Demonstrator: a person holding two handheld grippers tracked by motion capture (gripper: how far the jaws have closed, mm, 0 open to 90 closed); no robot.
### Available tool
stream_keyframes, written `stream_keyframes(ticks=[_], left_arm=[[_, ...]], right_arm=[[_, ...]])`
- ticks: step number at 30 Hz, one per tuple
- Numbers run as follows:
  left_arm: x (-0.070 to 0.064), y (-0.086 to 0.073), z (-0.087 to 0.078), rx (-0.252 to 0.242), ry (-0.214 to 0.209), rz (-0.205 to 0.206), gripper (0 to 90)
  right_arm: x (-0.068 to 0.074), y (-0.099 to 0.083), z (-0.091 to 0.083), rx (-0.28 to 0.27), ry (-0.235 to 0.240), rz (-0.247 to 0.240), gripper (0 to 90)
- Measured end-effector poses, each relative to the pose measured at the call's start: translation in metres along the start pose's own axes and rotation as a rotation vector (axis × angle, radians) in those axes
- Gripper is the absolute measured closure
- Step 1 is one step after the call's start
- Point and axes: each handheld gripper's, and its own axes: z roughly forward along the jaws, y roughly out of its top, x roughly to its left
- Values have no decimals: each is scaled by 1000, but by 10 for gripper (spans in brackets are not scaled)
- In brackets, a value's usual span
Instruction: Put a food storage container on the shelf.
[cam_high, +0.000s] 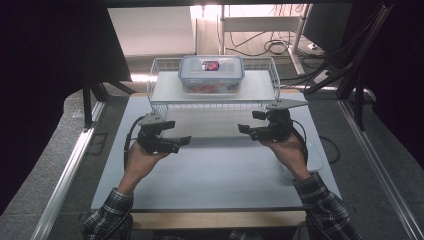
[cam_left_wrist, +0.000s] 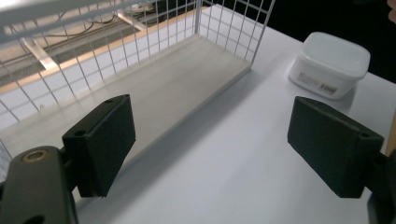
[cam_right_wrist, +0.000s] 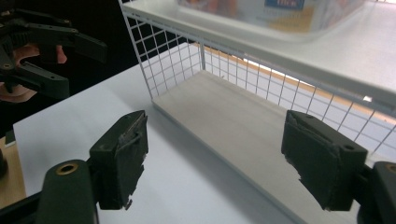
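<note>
Ahead of both grippers stands the white wire shelf rack, the biggest thing on the white table; it has 2 levels, and its open front faces the person, which leaves the lower board free to reach straight in from where the tools hover. On its upper level, above and beyond both tools, sits the clear lidded food box with a blue-rimmed lid, set square in the middle so either tool could come at it from the front; it seems the most likely thing to be handled next, though neither tool touches it. To the outer side of the right gripper, close by the person's right hand, lies a small white lidded tub, parked clear of the rack's mouth. The left gripper and the right one are held level above the table, tips turned toward each other and the rack, well apart. Each has its jaws spread wide with nothing between them, a ready stance before a reach.
</note>
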Motion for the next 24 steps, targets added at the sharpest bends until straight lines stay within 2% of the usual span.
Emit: stream_keyframes(ticks=[4,5,7,10,16,21,24], left_arm=[[-1,-13,1,6,-3,-13,141],[-2,-16,3,13,-11,-6,137],[-6,-21,5,24,4,33,133],[-12,-30,10,50,9,63,108],[-17,-44,15,81,15,50,81],[-22,-52,14,93,18,52,58],[-25,-57,11,97,44,66,41]], right_arm=[[1,-13,2,15,4,4,199],[2,-17,2,18,1,4,197],[2,-22,4,34,-8,3,189],[3,-31,3,48,-21,2,188],[5,-48,-1,59,-25,16,191],[11,-58,-2,72,-16,7,200],[15,-64,-1,87,-3,-1,214]])
